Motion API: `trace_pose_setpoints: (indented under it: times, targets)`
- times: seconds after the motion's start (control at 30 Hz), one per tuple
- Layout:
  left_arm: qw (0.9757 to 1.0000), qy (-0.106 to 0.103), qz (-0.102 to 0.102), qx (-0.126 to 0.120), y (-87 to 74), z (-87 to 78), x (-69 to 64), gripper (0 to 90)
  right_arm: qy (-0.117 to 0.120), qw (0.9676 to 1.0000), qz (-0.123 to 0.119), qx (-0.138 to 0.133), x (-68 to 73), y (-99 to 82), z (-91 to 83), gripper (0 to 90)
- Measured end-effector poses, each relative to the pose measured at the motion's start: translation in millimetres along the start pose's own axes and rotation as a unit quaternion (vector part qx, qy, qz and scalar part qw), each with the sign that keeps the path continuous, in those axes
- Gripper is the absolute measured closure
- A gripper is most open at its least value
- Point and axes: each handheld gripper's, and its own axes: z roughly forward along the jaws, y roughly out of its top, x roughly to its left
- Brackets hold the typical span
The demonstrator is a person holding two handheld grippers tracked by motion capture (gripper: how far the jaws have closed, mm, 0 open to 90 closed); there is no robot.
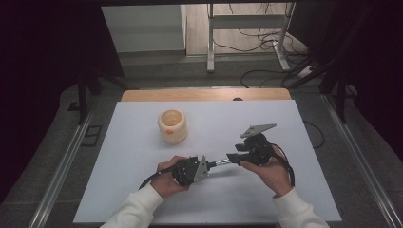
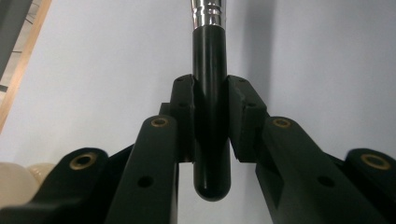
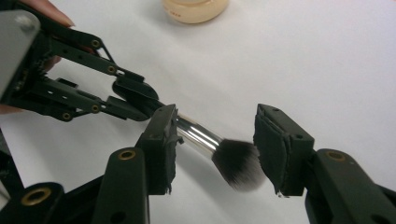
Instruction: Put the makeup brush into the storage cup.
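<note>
**Makeup brush: held by left tongs, right tongs not yet closed**

Item: makeup brush (image 3: 219, 151), black handle, chrome ferrule, dark bristle head. Location: lifted above the white tabletop (image 1: 142, 156), lying roughly level between your two hands, in front of you.

Left tongs (image 2: 211, 116): clamped on the black handle near its rounded butt end; both pads press the handle, no gap visible. The brush hangs from this grip alone.

Right tongs (image 3: 215, 148): spread wide around the bristle head and ferrule. The left-hand pad (image 3: 161, 140) sits at or just beside the ferrule; whether it touches cannot be told. The other pad stands apart from the bristles.

Other stock: cream-coloured round holder (image 1: 172, 126), open mouth upward, upright on the tabletop, well apart from the brush, towards the far side. It appears empty.

Progress, as judged: pick-up is done, since your brush is off the tabletop. A handover or two-handed grip seems under way but incomplete. If the holder is the destination, the carry and the placing remain.
</note>
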Motion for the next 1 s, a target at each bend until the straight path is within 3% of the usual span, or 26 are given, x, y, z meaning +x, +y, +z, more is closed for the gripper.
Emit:
trace_pose_setpoints:
  times: [0.3, 0.33, 0.6, 0.73, 1.0]
  targets:
    - [0.9997, 0.005, -0.021, -0.008, -4.3, -4.3, 4.0, 74.1, 0.003, 0.9990, 0.040, -0.018, -12.5, -16.3, -5.7, 43.7]
    - [0.9998, 0.007, -0.018, -0.004, -4.7, -5.3, 5.3, 74.1, 0.010, 0.9980, 0.056, -0.025, -15.2, -22.3, -6.7, 39.9]
    - [0.9991, 0.016, -0.037, -0.008, -8.2, -9.2, 9.1, 74.1, 0.025, 0.9937, 0.102, -0.039, -19.4, -46.5, -2.5, 28.9]
    - [0.9978, 0.017, -0.061, -0.019, -11.3, -13.7, 13.0, 74.1, 0.033, 0.9923, 0.112, -0.039, -21.2, -56.3, 3.8, 27.7]
    - [0.9953, 0.013, -0.090, -0.034, -17.4, -19.2, 20.2, 74.1, 0.031, 0.9930, 0.109, -0.034, -22.5, -60.3, 9.0, 27.0]
